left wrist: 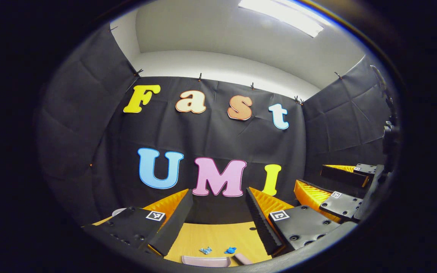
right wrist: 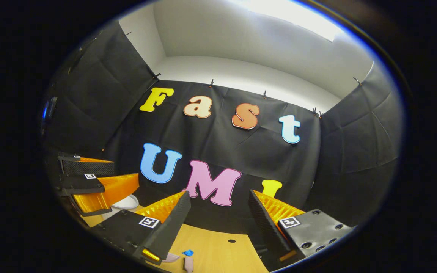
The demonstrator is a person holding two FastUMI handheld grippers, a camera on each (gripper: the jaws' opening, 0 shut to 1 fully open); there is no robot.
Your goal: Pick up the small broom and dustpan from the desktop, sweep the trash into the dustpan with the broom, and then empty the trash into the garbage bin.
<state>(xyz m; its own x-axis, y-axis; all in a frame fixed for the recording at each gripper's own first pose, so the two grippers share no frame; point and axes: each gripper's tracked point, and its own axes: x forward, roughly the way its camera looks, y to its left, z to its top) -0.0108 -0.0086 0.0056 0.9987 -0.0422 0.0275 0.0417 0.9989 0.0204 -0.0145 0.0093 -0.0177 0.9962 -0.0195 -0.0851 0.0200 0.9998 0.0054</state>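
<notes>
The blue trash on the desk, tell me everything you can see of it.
The trash is small crumpled blue scraps lying loose on the wooden desktop. The left gripper view shows two pieces, one paler, one brighter, side by side and apart; the right gripper view shows one. They sit just beyond pale pink plastic pieces, seemingly not touching them. No finger touches them.

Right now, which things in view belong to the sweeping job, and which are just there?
For the job:
- crumpled blue trash scraps
- pale pink plastic dustpan edge
- pale pink broom end
- left gripper, open
- right gripper, open

Just there:
- yellow wooden desktop
- small dark hole in it
- white round rim
</notes>
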